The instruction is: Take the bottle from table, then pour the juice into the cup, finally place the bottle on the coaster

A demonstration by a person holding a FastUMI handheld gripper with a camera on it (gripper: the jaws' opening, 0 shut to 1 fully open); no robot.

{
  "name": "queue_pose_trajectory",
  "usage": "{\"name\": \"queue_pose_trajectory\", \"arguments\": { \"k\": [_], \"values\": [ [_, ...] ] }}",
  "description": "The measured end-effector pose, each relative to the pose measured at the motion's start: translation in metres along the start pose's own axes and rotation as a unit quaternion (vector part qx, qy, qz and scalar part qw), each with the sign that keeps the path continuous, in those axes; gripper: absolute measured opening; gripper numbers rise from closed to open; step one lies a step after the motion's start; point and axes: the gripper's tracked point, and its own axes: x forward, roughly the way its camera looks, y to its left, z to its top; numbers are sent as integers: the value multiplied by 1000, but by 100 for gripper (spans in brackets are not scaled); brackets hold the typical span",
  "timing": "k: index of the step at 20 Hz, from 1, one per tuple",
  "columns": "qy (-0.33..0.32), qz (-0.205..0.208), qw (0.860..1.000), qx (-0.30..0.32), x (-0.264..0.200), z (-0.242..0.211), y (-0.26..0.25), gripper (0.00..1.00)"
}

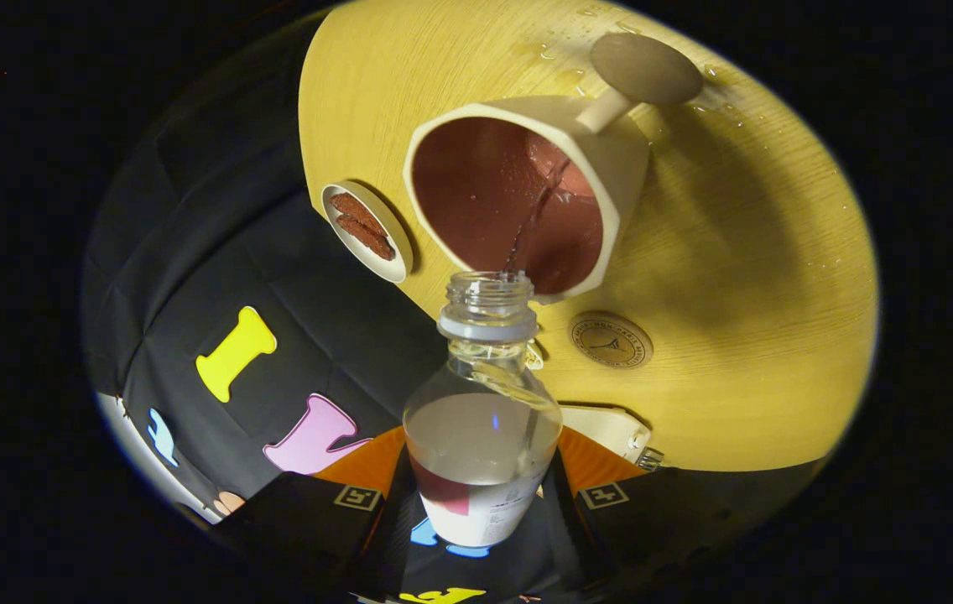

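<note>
The gripper [476, 495] pinches the bottle [481, 436] between both fingers, tipped with its open neck at the rim of the cup [611, 168], a thin stream running in, the coaster [611, 340] just beside them.

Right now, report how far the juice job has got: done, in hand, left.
Done: the bottle is off the table, held between the gripper fingers. In hand: it is tipped, a thin stream running from its mouth into the cup; liquid remains inside. Left: finish pouring, then set the bottle on the round coaster just past the cup.
</note>
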Motion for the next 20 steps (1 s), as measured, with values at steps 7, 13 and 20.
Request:
{"name": "queue_pose_trajectory", "arguments": {
  "k": [7, 13, 20],
  "values": [
    [7, 36, 996, 76, -11, 2, 22, 70],
    [18, 44, 993, 110, -23, 0, 32, 71],
    [24, 42, 988, 144, -26, 0, 37, 70]
  ]
}}
